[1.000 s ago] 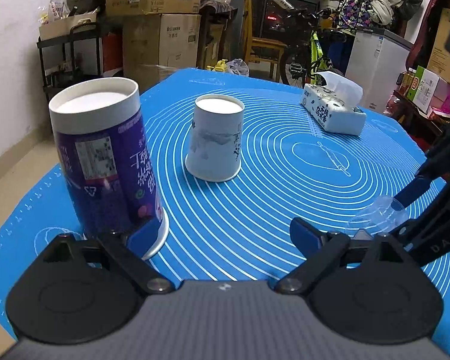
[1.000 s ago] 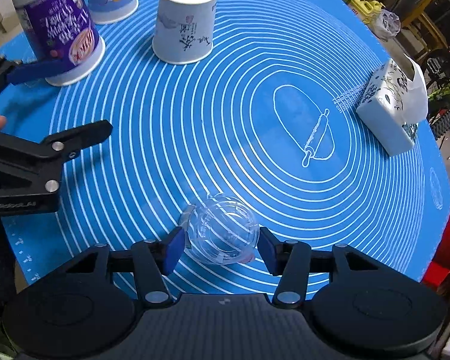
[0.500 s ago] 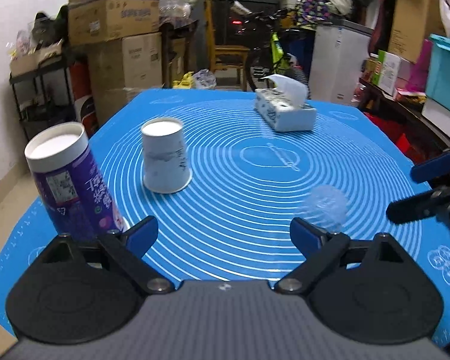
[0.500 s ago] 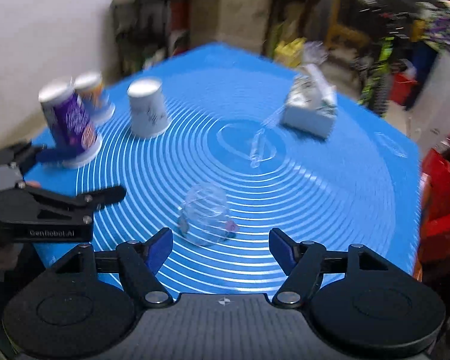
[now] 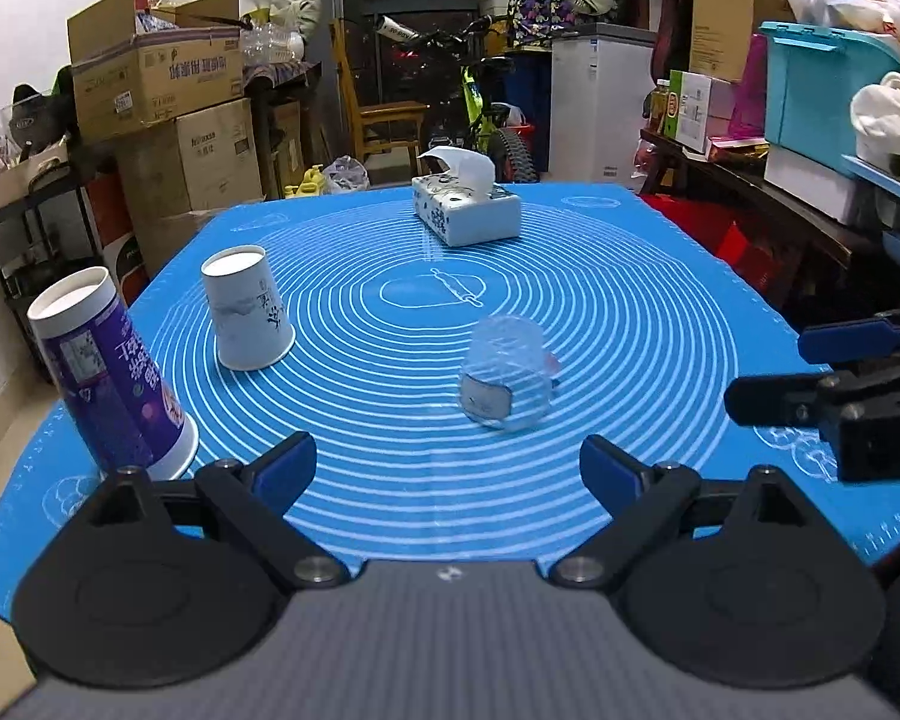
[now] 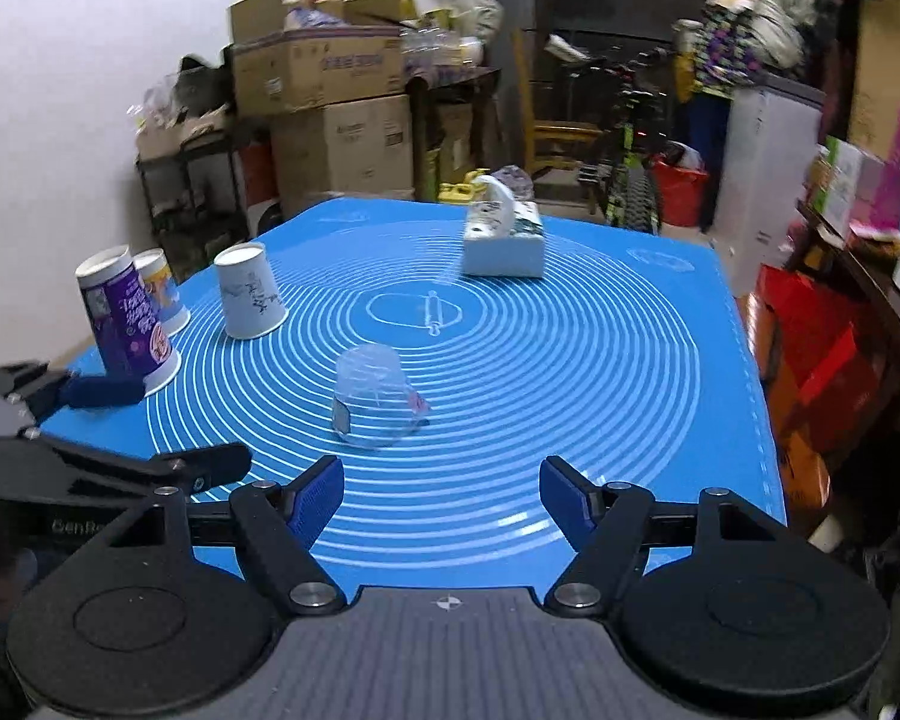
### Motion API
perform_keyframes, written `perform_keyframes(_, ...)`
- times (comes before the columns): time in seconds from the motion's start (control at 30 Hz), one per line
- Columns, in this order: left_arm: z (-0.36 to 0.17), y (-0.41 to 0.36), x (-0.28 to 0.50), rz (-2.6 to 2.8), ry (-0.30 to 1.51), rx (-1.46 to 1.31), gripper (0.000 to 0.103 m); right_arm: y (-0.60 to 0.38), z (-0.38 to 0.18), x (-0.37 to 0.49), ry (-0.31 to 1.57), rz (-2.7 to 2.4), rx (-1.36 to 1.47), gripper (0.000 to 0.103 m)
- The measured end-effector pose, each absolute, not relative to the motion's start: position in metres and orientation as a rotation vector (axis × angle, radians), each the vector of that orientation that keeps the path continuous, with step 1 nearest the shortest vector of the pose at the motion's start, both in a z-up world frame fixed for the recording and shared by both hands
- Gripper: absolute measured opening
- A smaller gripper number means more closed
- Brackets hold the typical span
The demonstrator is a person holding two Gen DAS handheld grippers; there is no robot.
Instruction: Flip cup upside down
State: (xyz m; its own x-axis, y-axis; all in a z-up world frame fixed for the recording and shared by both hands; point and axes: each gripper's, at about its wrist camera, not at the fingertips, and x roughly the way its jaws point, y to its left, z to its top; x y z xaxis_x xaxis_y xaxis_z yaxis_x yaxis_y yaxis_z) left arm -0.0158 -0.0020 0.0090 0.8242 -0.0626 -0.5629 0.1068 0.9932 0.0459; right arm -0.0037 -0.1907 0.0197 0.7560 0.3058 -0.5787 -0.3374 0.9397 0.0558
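Observation:
A clear plastic cup [image 5: 504, 373] stands upside down on the blue mat [image 5: 630, 324], near its middle; it also shows in the right wrist view [image 6: 373, 396]. My left gripper [image 5: 448, 471] is open and empty, held back from the cup near the mat's front edge. My right gripper [image 6: 441, 495] is open and empty, also held back from the cup. The right gripper shows at the right edge of the left wrist view [image 5: 822, 372], and the left gripper at the left of the right wrist view [image 6: 120, 426].
A purple paper cup [image 5: 111, 378], a white paper cup [image 5: 247, 315] and a third cup [image 6: 161, 291] stand upside down at the mat's left. A tissue box [image 5: 467, 213] sits at the back. Boxes, shelves and a bicycle surround the table.
My right gripper opened, let go of the clear cup and drew back and up. My left gripper also drew back from the purple cup. The clear cup now stands alone, upside down.

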Motion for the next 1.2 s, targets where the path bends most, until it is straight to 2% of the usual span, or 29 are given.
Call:
perform_keyframes(0.37,0.008,-0.008,-0.034,-0.111,0.609,0.091,0.094,-0.205,0.018,-0.035,0.585,0.321,0.005,0.078)
perform_keyframes(1.2,0.001,-0.011,-0.036,-0.109,0.644,0.101,0.094,-0.203,0.007,-0.04,0.636,0.329,0.018,0.082)
